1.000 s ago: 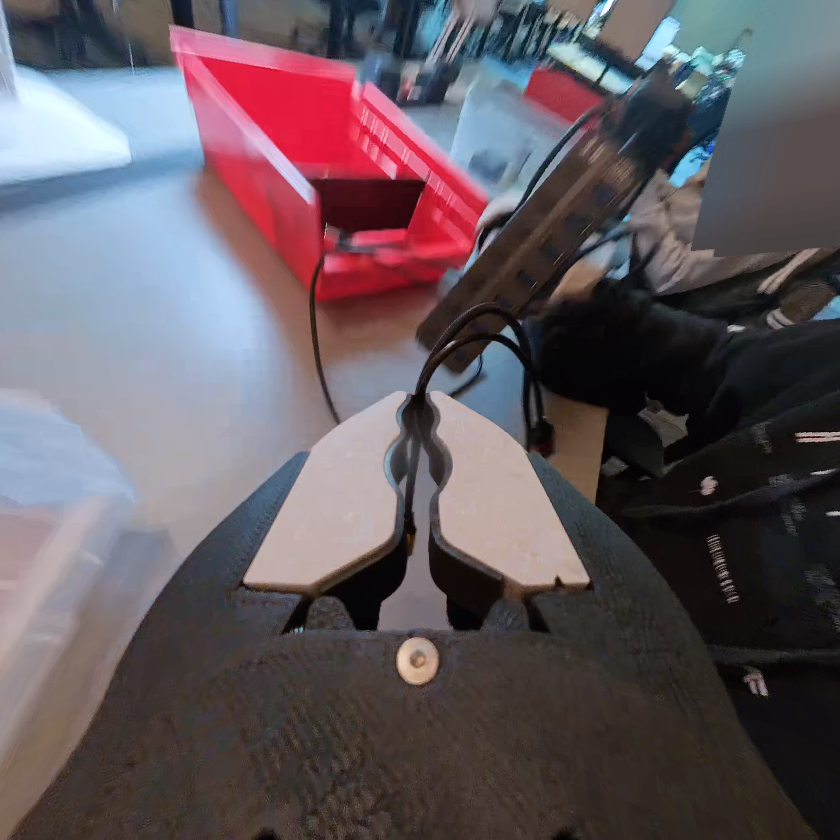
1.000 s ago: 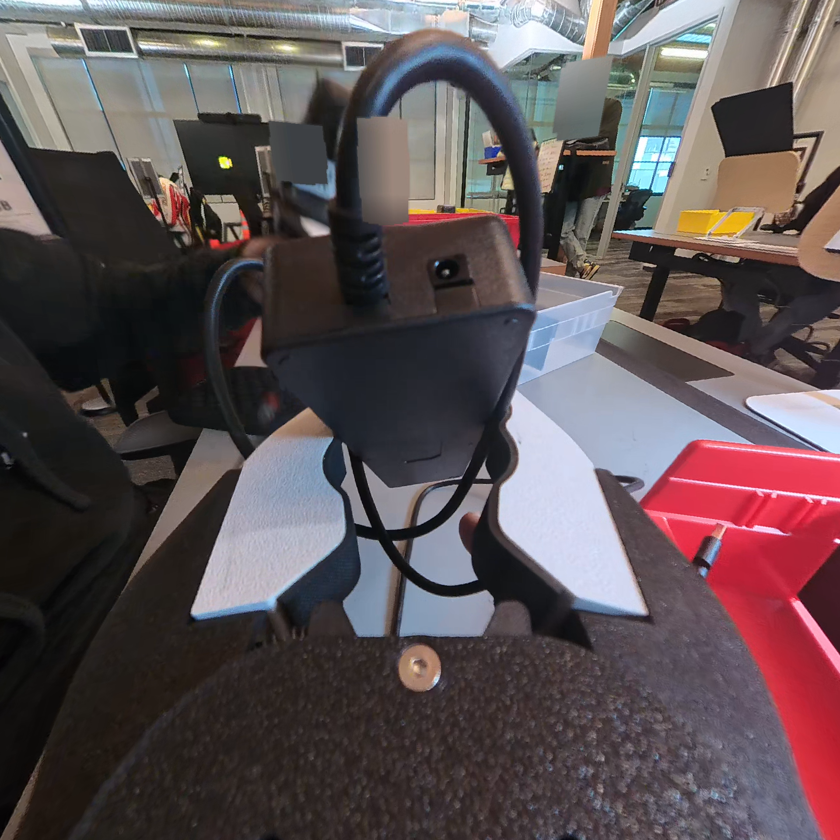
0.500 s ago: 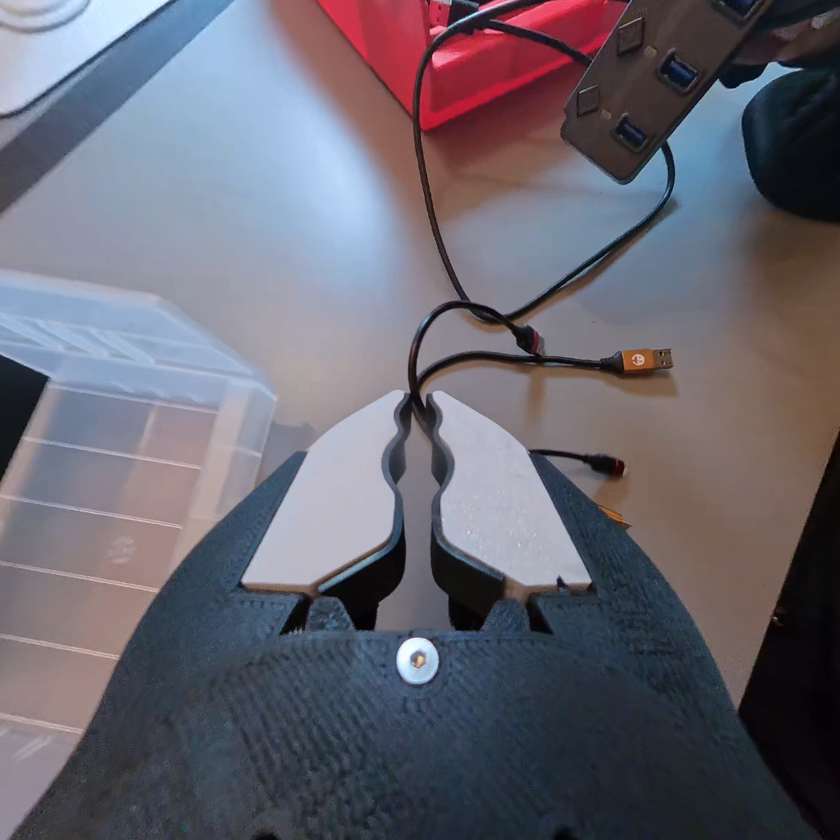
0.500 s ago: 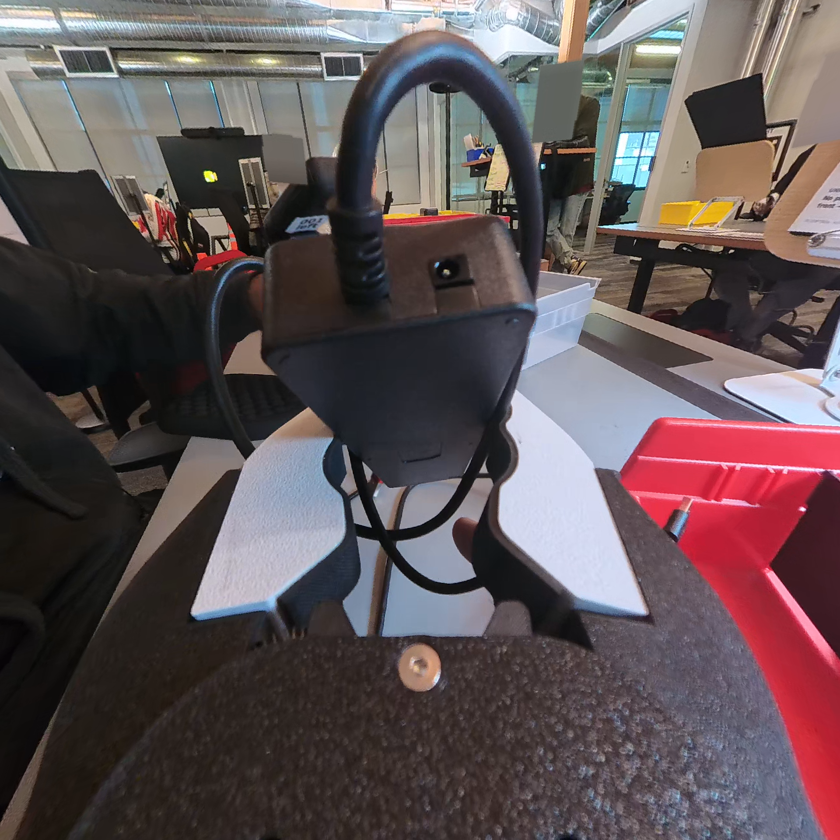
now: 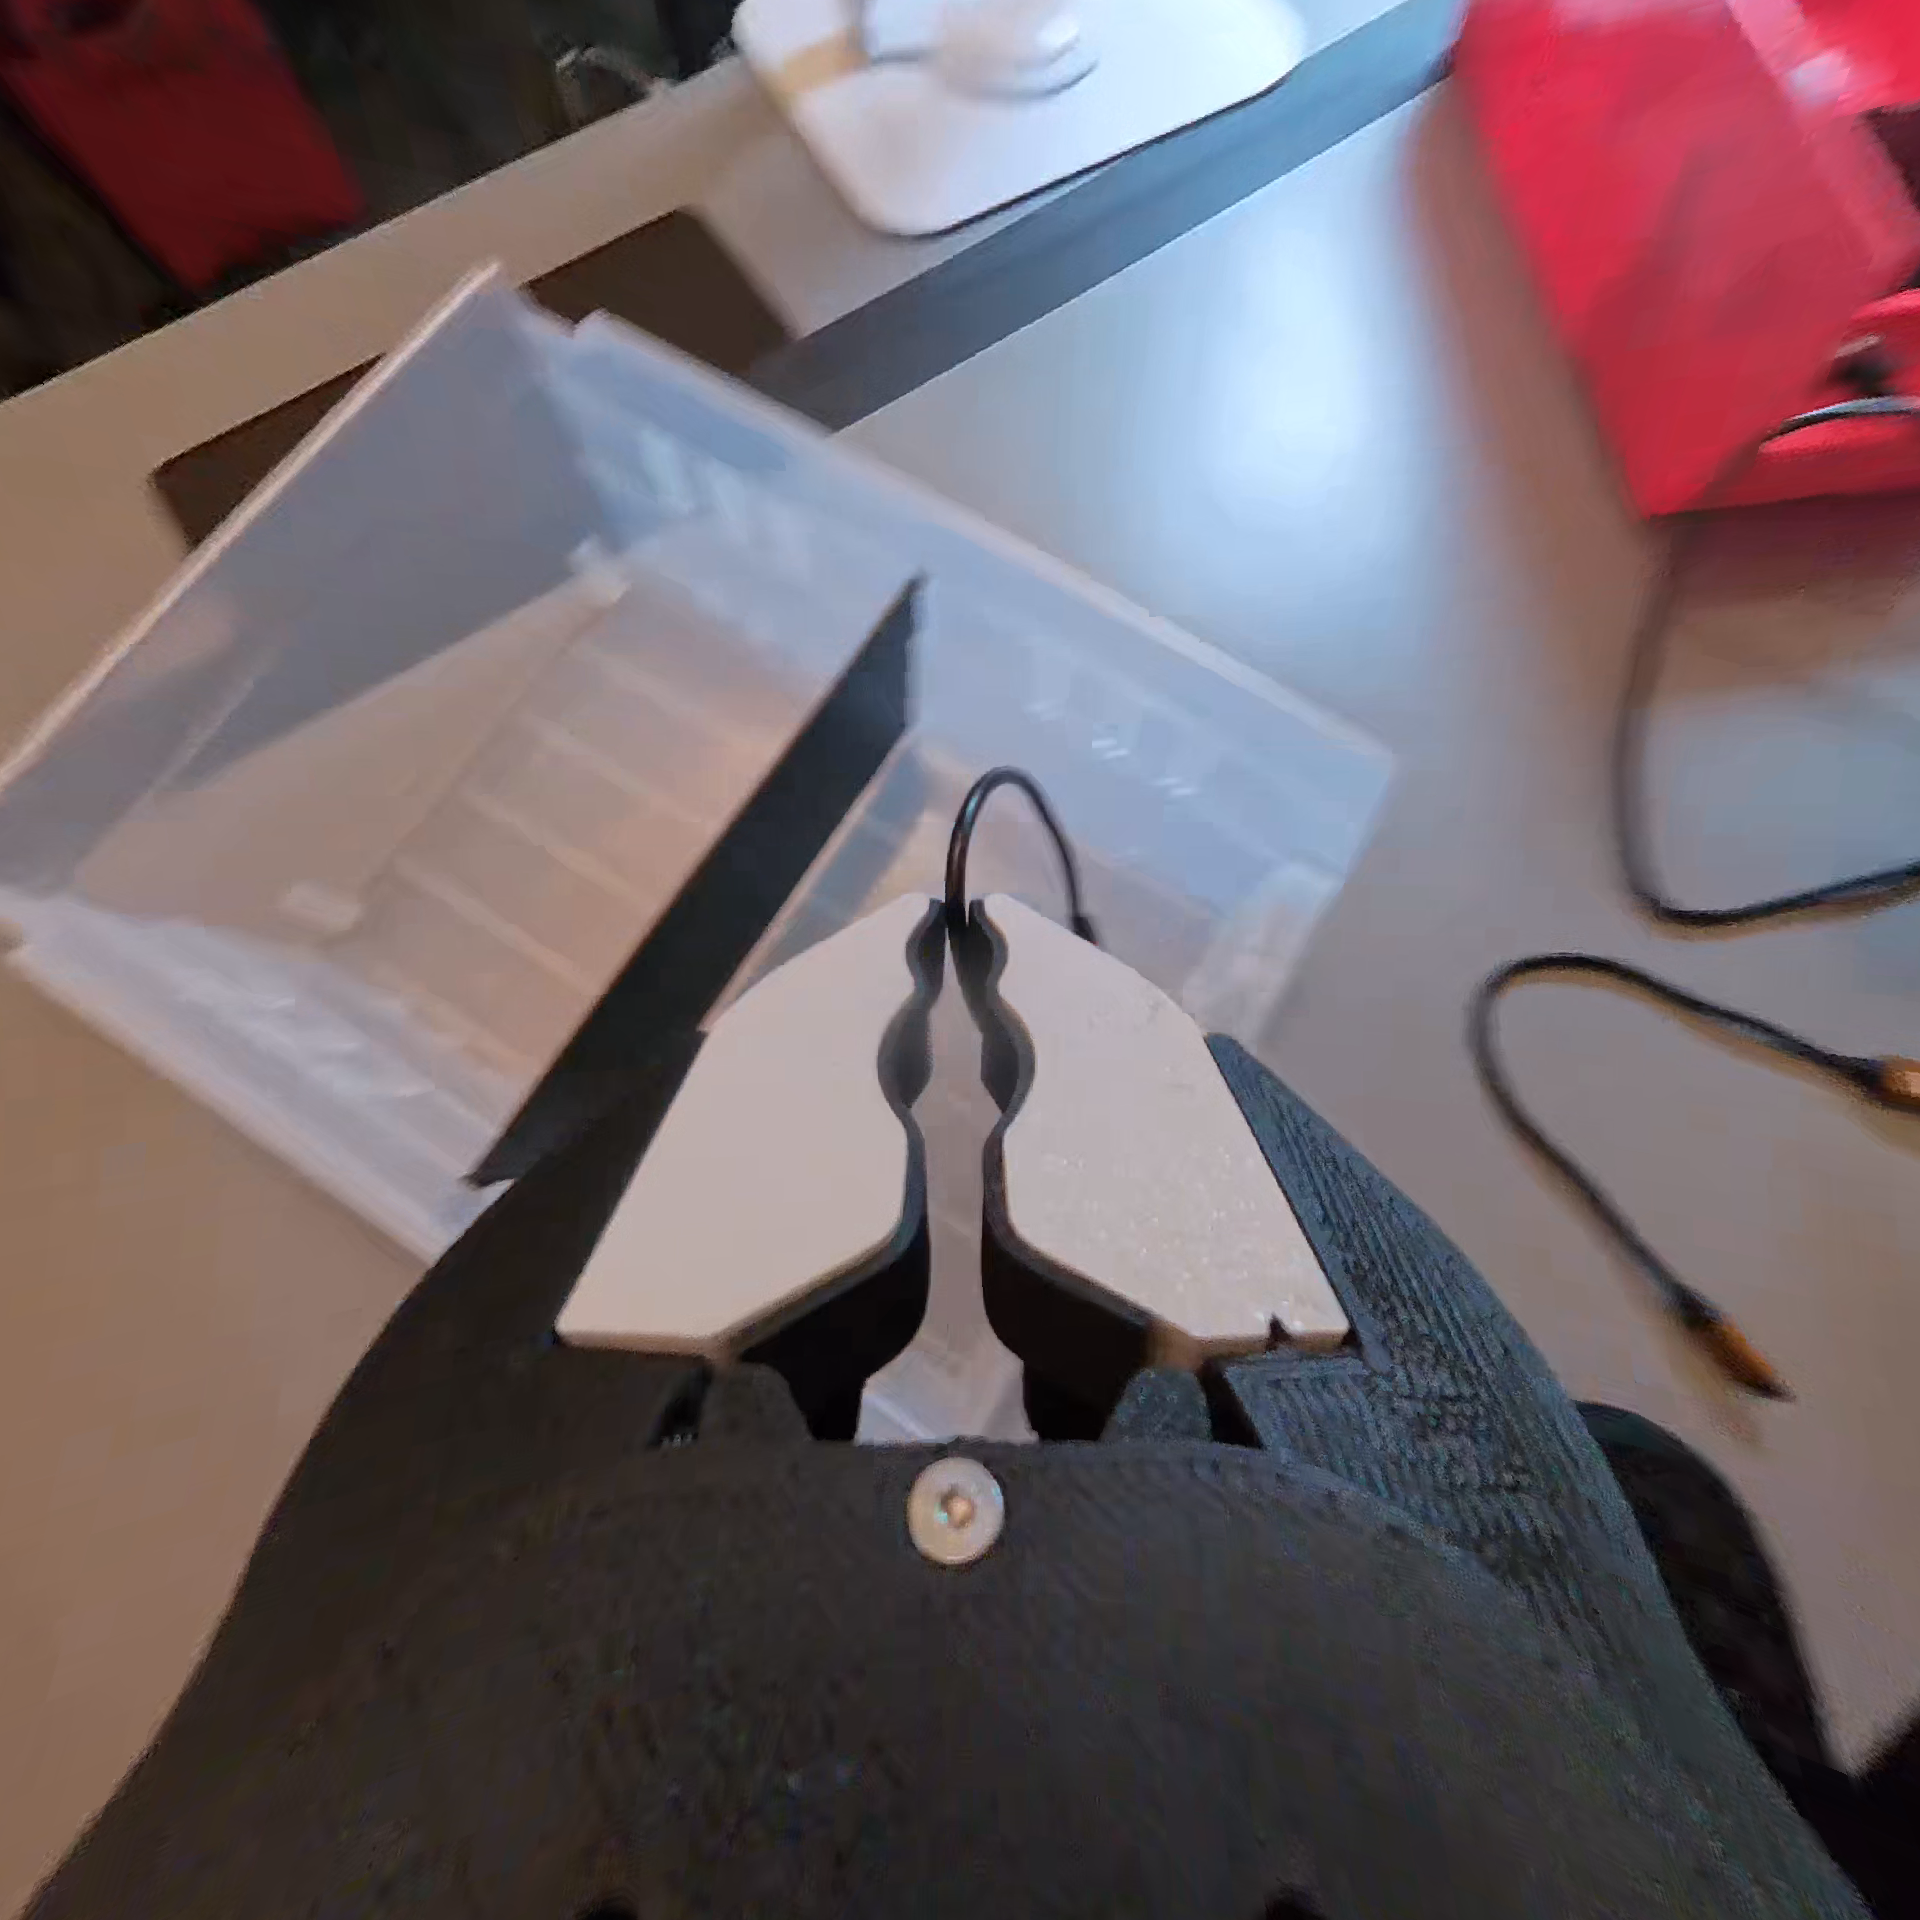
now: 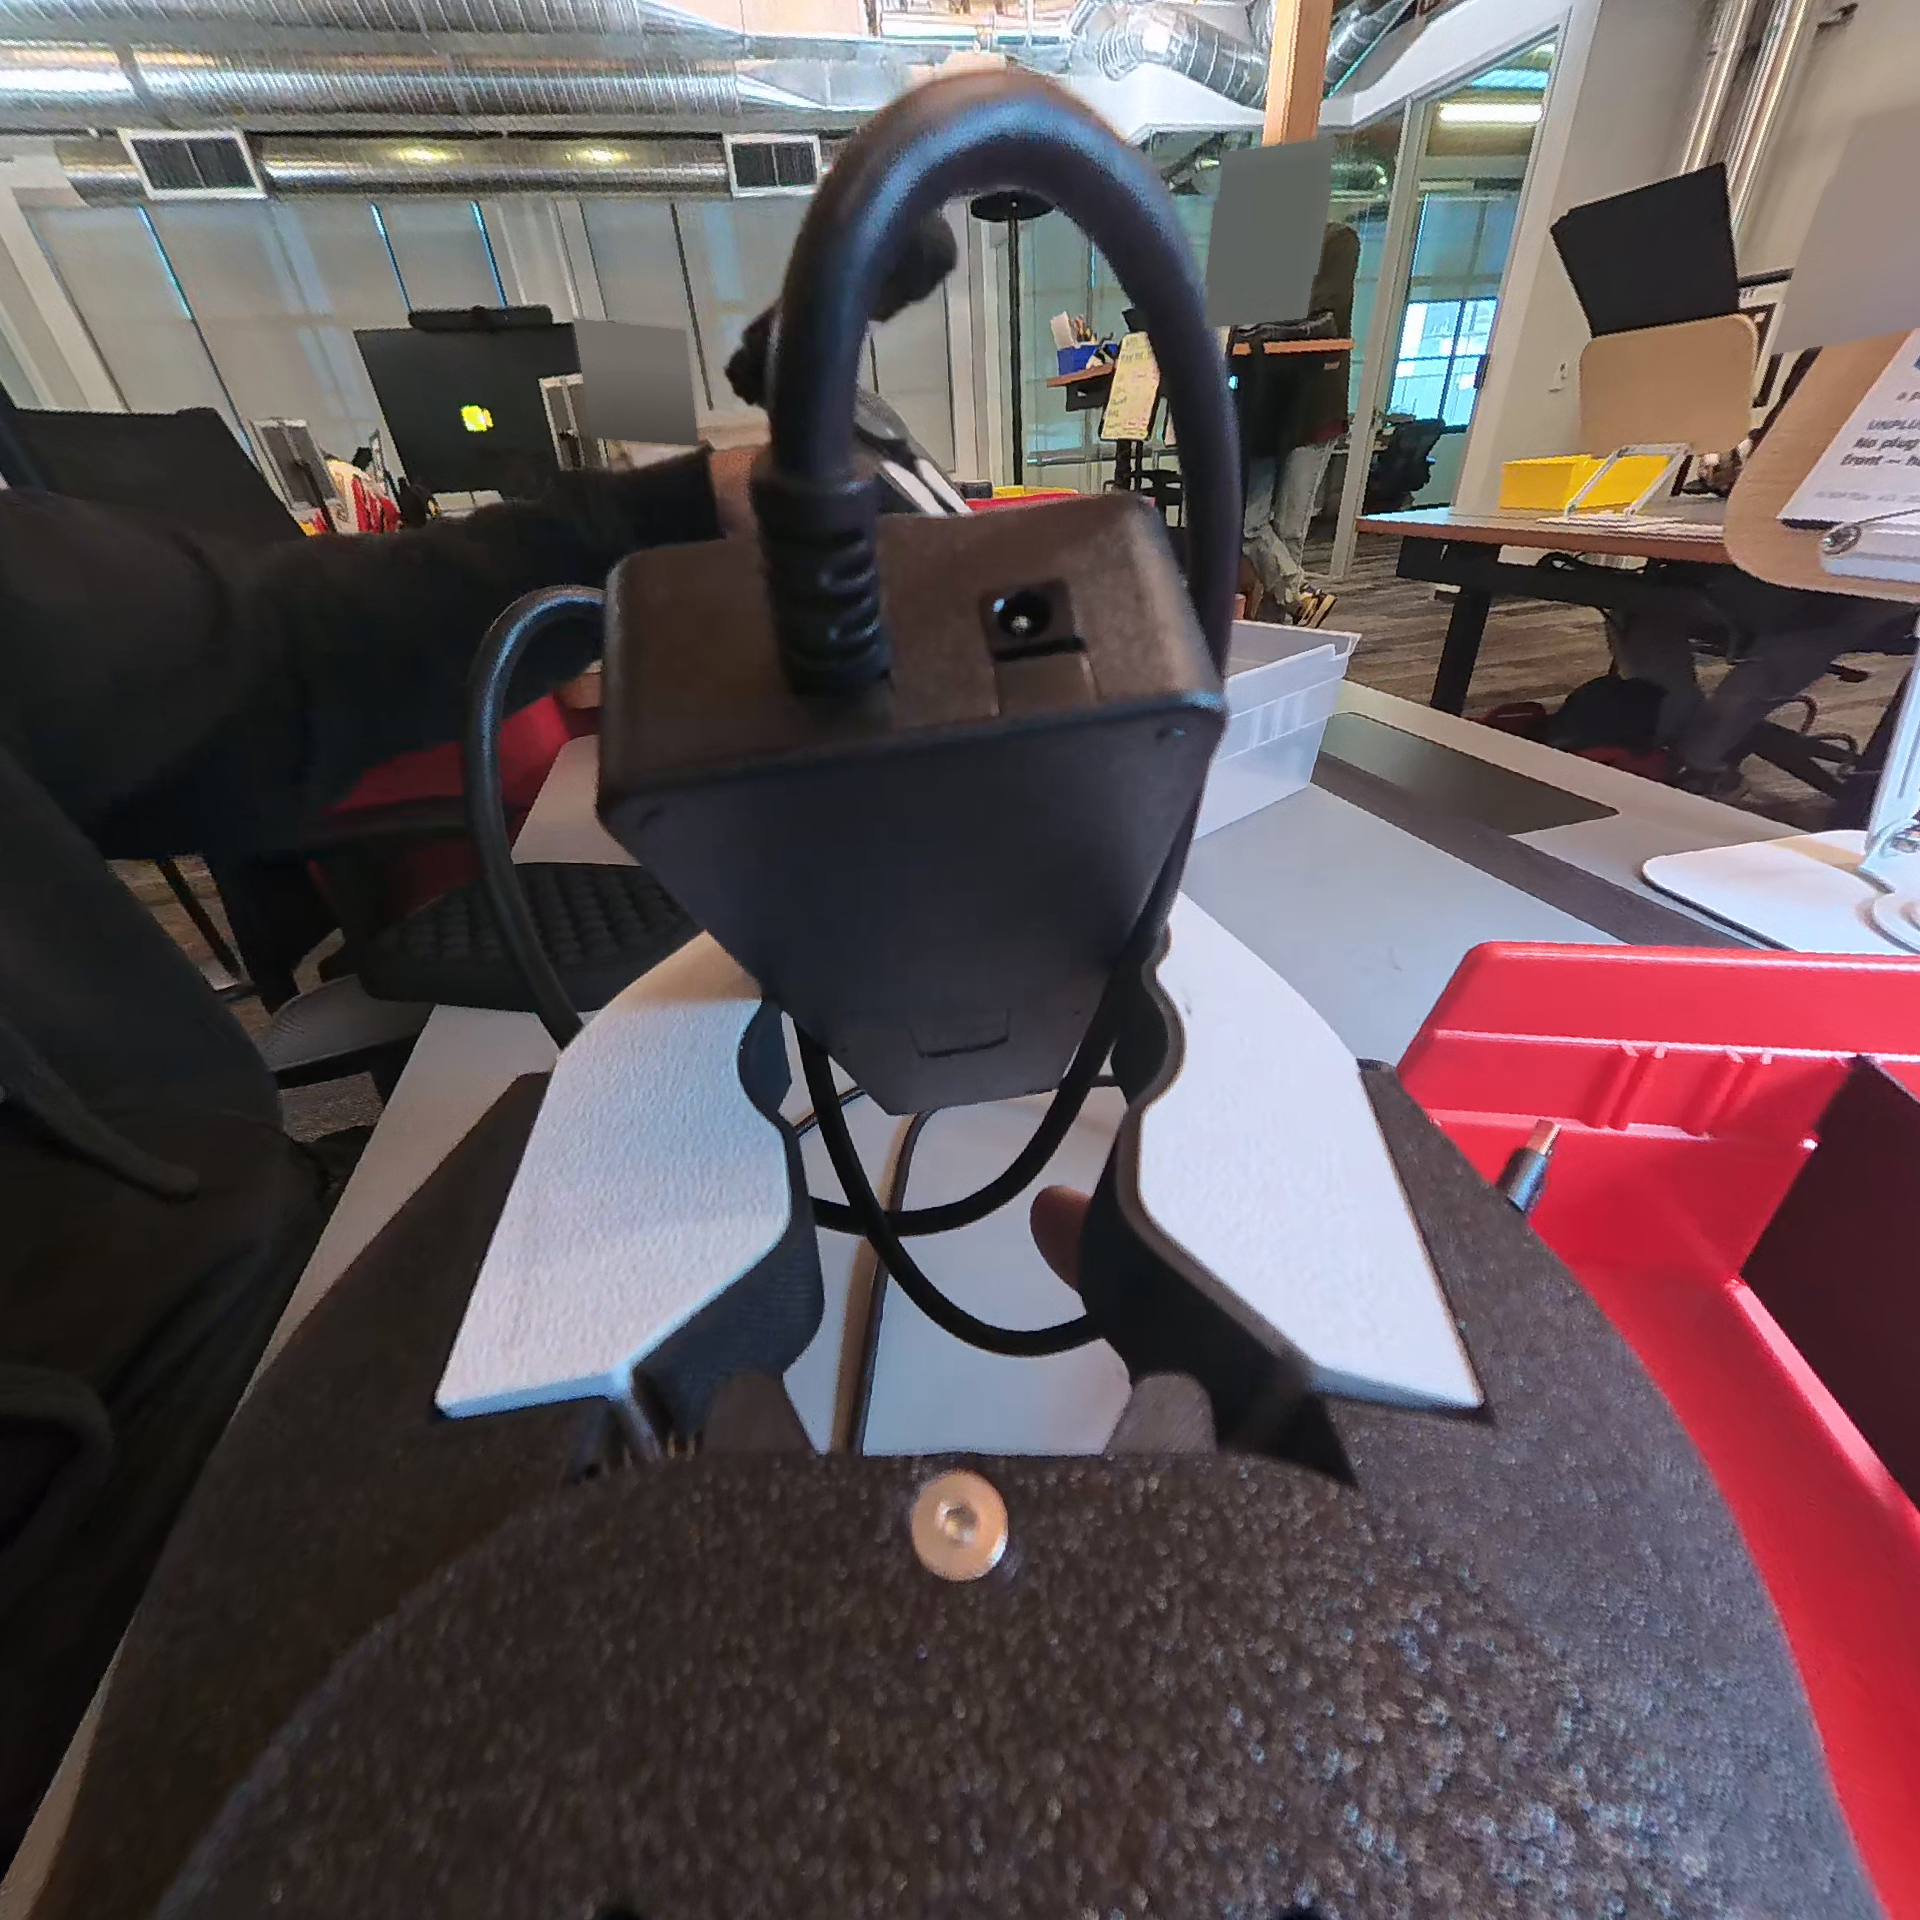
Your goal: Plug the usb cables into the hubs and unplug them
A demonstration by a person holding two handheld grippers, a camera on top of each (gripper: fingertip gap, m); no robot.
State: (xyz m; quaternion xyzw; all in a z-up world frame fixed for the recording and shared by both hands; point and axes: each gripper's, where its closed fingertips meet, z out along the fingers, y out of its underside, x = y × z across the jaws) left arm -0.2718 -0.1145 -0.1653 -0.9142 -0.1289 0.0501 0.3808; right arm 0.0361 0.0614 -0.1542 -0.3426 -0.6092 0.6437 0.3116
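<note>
The left gripper (image 5: 958, 914) has its fingers pinched on a thin black cable (image 5: 997, 821) above a clear plastic bin (image 5: 1195, 727) on the bench (image 5: 1195, 436). The right gripper (image 6: 951, 1023) clamps a black hub (image 6: 904, 831), raised; a red bin (image 6: 1662, 1049) sits just beside it

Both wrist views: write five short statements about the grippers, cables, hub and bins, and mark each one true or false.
1. The left gripper is shut on a thin black cable. True.
2. The left gripper hangs over the red bin. False: it is over the clear plastic bin.
3. The right gripper holds a black hub. True.
4. The hub has no cable attached. False: a thick black cable loops out of its end.
5. Loose cables lie on the table. True.
</note>
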